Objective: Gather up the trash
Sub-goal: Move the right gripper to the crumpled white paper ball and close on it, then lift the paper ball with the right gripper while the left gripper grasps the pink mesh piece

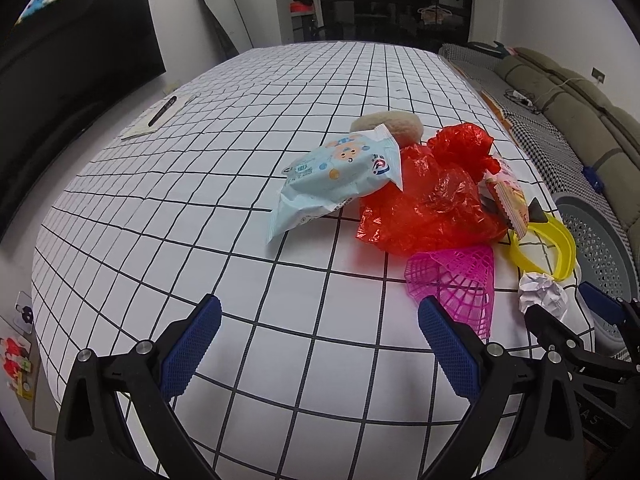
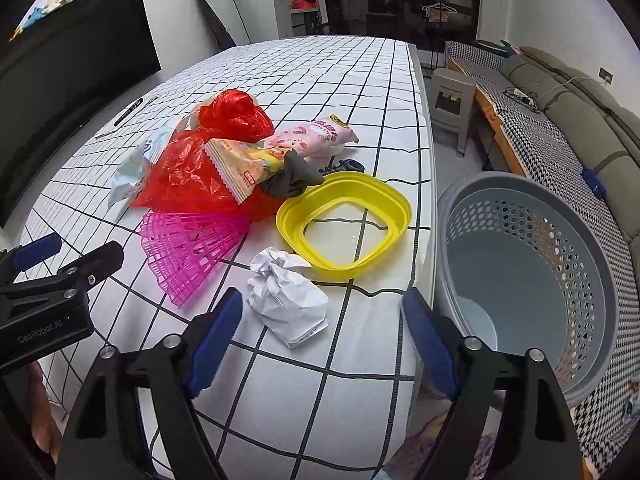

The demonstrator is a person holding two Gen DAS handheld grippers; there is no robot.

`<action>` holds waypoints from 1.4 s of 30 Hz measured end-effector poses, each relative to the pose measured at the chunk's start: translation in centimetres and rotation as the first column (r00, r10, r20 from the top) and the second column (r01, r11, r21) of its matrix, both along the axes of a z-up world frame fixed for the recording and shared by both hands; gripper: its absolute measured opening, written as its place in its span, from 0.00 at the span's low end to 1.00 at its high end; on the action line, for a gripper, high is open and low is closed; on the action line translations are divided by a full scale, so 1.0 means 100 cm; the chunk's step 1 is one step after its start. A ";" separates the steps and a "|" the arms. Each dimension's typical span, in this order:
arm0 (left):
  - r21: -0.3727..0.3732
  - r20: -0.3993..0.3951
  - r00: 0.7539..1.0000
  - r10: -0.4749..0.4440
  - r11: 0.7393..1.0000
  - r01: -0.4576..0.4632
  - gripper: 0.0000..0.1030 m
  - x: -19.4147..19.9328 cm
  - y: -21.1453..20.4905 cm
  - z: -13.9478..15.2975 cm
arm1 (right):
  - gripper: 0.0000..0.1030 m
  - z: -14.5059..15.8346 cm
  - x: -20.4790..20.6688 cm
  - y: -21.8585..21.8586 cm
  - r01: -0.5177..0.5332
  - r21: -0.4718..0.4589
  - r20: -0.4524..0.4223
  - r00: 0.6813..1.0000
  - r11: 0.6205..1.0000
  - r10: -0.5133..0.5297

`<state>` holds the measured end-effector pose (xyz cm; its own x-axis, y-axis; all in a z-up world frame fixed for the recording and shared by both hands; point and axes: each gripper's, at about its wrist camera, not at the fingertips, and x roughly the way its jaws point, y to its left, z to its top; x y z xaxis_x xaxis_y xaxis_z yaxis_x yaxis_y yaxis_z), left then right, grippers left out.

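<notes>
A grey perforated basket stands on the floor just beside the table's edge, nothing visible in it. On the table's grid-pattern cloth lies the trash: a crumpled paper ball, a pink mesh piece, a yellow ring-shaped tray, a red plastic bag and snack wrappers. The right gripper hangs wide open over the paper ball, gripping nothing. The left gripper is wide open too, empty above bare cloth. A sofa lines the wall.

Trash pile blocks rt; cloth left clear.
</notes>
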<state>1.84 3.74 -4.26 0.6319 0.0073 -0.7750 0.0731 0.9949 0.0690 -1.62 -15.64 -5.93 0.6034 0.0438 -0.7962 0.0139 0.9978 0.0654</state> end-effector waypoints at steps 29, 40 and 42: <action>-0.022 0.003 1.000 0.000 1.000 0.000 0.94 -0.006 0.007 0.004 | 0.43 0.001 0.001 0.011 -0.054 0.036 -0.016 0.998 0.998 0.054; -0.051 -0.008 0.999 -0.048 0.998 0.047 0.94 -0.011 -0.006 0.003 | 0.29 0.004 -0.007 0.009 -0.067 0.041 -0.009 0.998 0.997 0.068; -0.068 -0.010 0.998 -0.061 0.996 0.060 0.94 -0.013 -0.010 0.004 | 0.29 0.007 -0.012 0.006 -0.062 0.047 -0.008 0.998 0.997 0.063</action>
